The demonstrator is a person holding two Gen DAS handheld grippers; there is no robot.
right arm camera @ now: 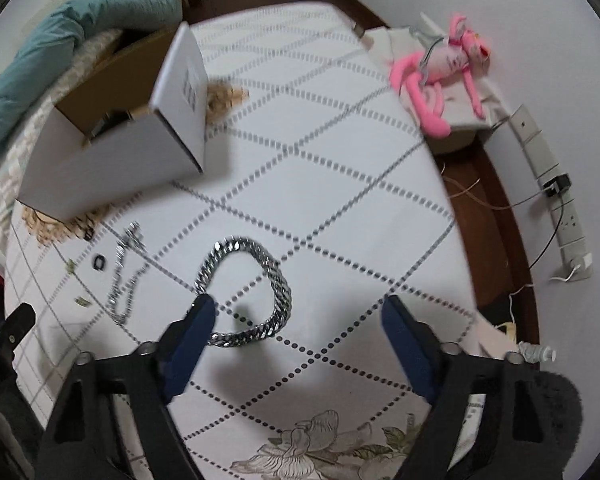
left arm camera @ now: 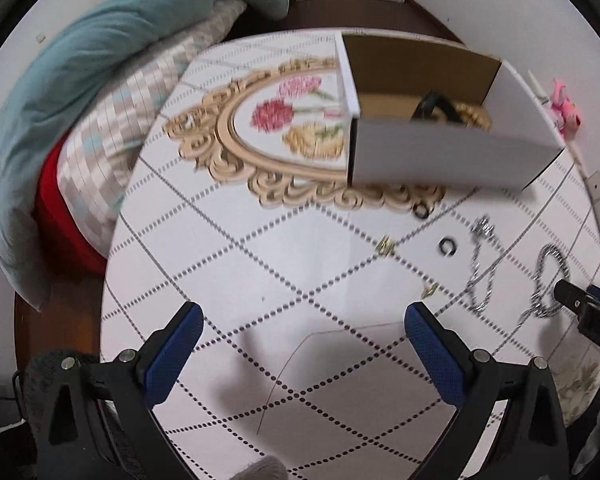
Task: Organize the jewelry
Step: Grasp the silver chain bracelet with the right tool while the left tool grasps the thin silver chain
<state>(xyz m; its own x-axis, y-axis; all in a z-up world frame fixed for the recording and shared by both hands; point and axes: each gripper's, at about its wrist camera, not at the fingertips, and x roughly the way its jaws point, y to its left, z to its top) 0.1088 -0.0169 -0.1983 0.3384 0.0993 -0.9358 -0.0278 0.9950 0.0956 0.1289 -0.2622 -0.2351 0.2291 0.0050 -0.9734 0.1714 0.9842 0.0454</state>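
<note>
A white cardboard box with a brown inside stands open on the table, holding a dark item and gold jewelry. In front of it lie a thick silver chain, a thin silver necklace, a black ring, another dark ring and two small gold pieces. My left gripper is open and empty above bare table. My right gripper is open just above the thick chain; its left finger overlaps the chain's near end.
The box sits left in the right wrist view. Teal and checked bedding is piled past the table's left edge. A pink plush toy lies on a small stand at the right. A power strip and cables lie on the floor.
</note>
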